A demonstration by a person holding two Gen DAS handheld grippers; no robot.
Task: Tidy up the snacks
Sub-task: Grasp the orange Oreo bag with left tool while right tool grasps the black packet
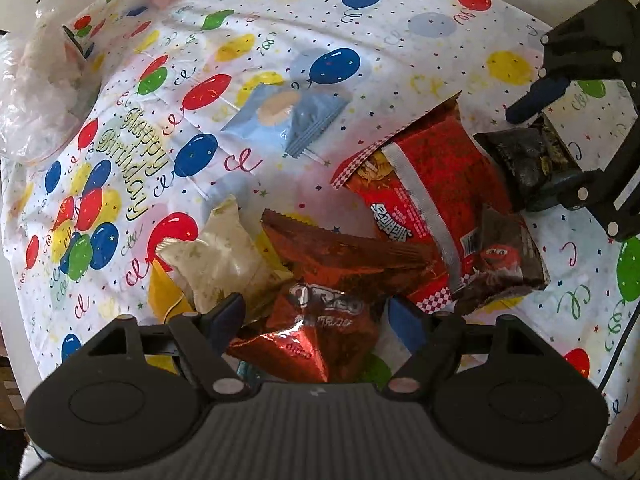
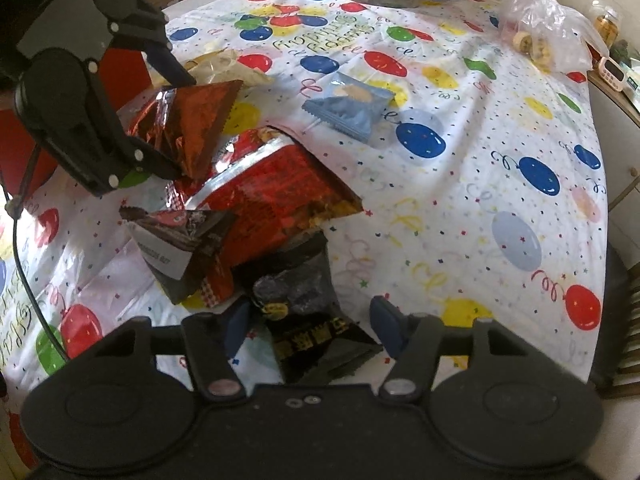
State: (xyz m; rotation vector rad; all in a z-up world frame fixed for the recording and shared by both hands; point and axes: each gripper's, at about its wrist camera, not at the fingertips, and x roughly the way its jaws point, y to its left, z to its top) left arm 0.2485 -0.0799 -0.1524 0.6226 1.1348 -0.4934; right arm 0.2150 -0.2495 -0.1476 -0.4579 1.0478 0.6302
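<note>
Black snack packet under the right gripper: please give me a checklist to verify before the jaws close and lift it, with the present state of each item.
1. Black snack packet lies between the right gripper jaws: ok.
2. Pads pressing on the packet: not ok, gaps show on both sides.
3. Packet free of the big red snack bag: cannot tell, their edges meet.
4. Left gripper clear of this grasp: ok, it straddles the red Oreo packet apart from it.
5. Balloon tablecloth out of the jaws: cannot tell.
</note>
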